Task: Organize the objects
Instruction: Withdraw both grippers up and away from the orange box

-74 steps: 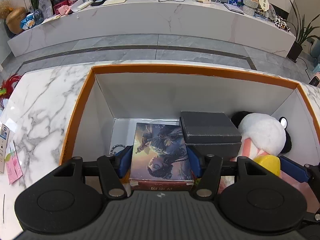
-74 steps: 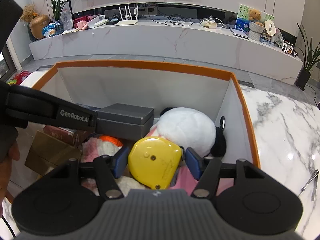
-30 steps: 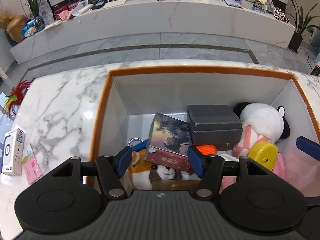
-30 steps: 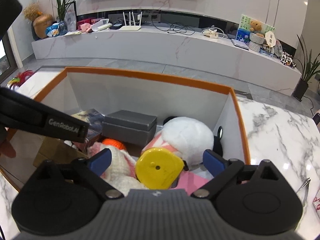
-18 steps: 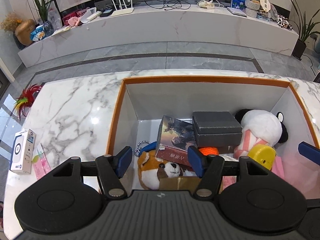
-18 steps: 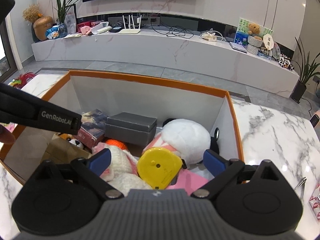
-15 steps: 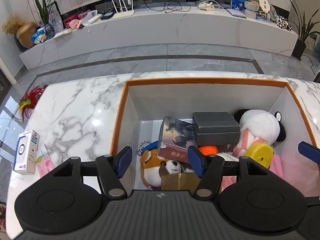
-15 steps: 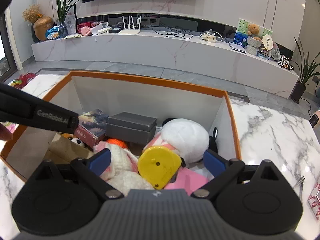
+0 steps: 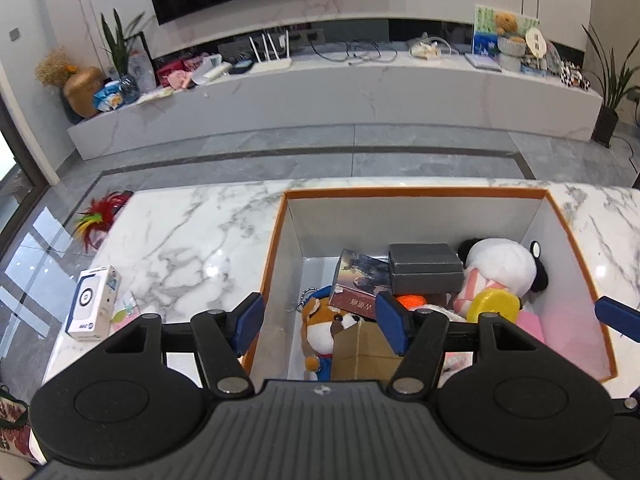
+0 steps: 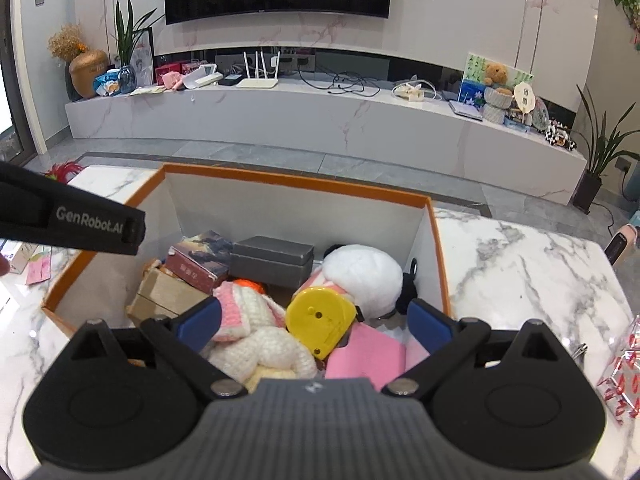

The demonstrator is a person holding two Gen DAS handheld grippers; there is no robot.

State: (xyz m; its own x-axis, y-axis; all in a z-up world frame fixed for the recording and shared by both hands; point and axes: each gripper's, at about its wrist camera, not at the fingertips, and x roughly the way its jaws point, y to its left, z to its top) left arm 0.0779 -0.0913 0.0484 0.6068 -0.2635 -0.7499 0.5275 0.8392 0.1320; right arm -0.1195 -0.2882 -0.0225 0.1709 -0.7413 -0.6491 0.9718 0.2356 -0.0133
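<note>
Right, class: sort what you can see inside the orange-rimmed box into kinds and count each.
Boxes: 3, grey lidded box, picture-covered box, brown cardboard carton.
Soft toys: 3, fox plush, panda plush, pink-and-cream knitted toy.
Yellow plastic cases: 1.
Total: 7 clearly visible.

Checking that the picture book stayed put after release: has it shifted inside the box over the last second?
No. The picture book leans tilted against the grey case, above the fox plush, just as then.
</note>
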